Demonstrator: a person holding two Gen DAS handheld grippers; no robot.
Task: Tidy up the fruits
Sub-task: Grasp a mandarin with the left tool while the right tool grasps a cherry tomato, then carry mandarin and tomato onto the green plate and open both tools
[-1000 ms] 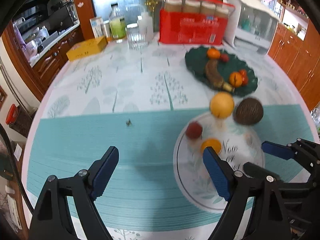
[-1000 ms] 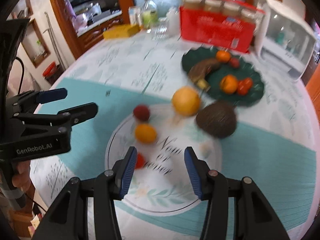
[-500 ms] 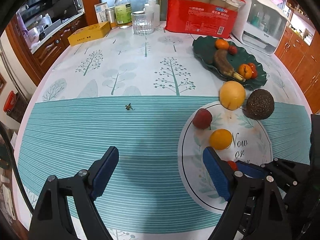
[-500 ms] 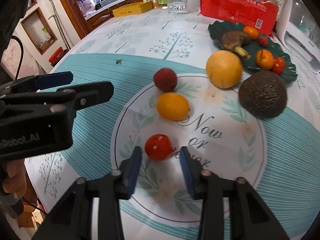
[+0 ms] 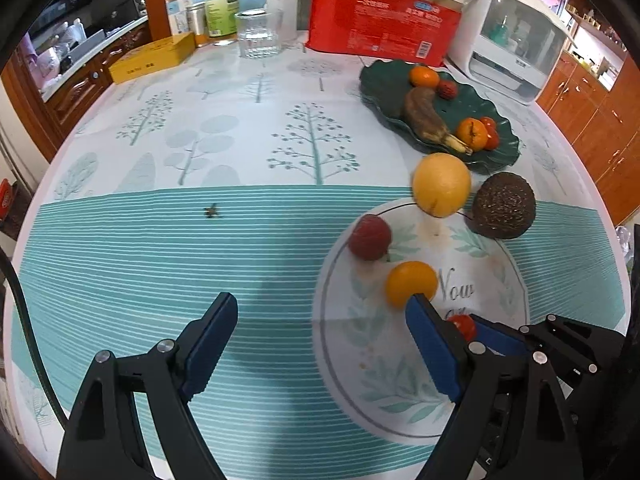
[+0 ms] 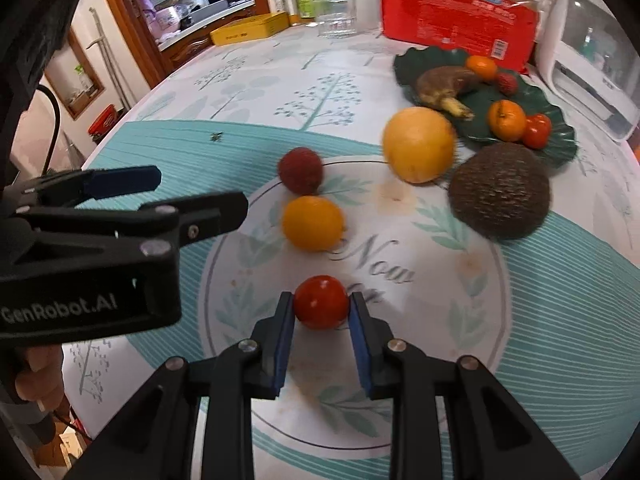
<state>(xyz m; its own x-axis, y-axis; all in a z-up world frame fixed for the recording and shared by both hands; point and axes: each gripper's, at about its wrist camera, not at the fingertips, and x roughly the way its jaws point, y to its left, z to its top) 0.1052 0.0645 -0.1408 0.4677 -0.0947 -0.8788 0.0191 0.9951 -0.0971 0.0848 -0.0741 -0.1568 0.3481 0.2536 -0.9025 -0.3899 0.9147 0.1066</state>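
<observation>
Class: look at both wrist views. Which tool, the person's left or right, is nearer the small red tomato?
Right. The right tool has its pads on either side of the small red tomato, gripping it. The left tool is open beside it, over the striped cloth, holding nothing.

From the left wrist we see the red tomato (image 5: 463,326) mostly hidden behind blue pads (image 5: 434,354); the avocado (image 6: 499,191) looks blurred.

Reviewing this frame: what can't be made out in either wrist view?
- Left wrist view: small red tomato mostly hidden behind the left gripper's finger.
- Both views: red package's small print too small to read.
- Right wrist view: brown avocado motion-blurred; white appliance cut off by the edge.
</observation>
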